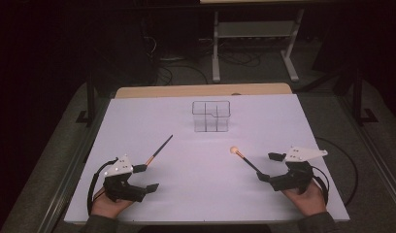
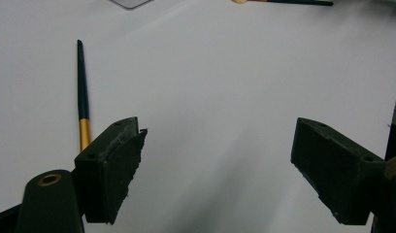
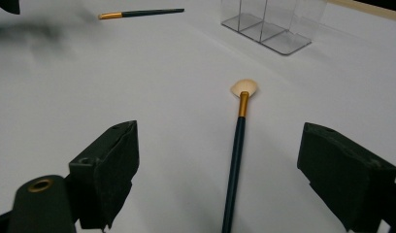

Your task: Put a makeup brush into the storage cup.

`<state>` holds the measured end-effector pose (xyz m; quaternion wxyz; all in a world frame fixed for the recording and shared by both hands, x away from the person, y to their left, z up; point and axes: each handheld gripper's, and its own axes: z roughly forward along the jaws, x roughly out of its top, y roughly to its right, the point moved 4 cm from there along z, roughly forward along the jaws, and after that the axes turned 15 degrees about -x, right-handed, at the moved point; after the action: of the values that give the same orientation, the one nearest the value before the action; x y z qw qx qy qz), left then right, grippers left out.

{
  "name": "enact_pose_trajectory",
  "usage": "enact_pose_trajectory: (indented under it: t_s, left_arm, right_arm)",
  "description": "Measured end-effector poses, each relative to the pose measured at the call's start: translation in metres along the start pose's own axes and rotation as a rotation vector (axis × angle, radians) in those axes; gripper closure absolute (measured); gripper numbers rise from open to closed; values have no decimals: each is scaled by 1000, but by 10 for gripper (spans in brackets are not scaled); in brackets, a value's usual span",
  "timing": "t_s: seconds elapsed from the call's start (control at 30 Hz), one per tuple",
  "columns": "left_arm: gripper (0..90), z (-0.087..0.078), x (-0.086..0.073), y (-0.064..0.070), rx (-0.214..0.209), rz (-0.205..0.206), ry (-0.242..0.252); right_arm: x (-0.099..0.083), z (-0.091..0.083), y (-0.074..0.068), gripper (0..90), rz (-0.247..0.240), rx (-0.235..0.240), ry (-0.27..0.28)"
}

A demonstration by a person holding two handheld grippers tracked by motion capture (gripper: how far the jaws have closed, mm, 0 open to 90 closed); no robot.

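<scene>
At the near edge of the white worktop [image 1: 196, 194], the person's hands hold one tool each, both with jaws spread wide and nothing between them. The left tool [image 1: 143, 177] sits at the near left corner; a dark brush [image 1: 159, 150] with a gold band lies just beside its far jaw, outside the gap, its long axis running diagonally away and to the right, the thin dark end farthest from the tool. The right tool [image 1: 270, 166] rests at the near right; in its own view a fan brush [image 3: 236, 150] lies on the worktop between the open jaws, untouched by either. Its handle end is near the tool and its pale fan head points away toward the worktop's middle. Farther back stands a clear divided box [image 1: 211, 116], well apart from both brushes.
</scene>
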<state>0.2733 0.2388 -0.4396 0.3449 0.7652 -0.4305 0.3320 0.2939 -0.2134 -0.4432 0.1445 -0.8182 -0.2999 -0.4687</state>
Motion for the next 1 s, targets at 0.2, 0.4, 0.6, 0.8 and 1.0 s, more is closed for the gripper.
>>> enact_pose_trajectory:
  t_s: [0.2,0.4,0.6,0.8,1.0]
  left_arm:
    - [177,0,-1,-4,-7,-14,-4]
    - [177,1,0,-5,-16,-15,-1]
    - [176,1,2,-5,-12,-17,-2]
    - [176,-1,4,-2,-8,-19,-4]
    - [177,-5,8,-2,-11,-34,10]
  right_arm:
    - [-1,2,1,142,-3,0,-9]
    - [0,5,2,142,-4,0,-4]
    - [-1,6,2,142,-1,-1,-15]
    - [0,5,4,142,6,-3,-4]
    - [0,5,6,141,14,-7,-3]
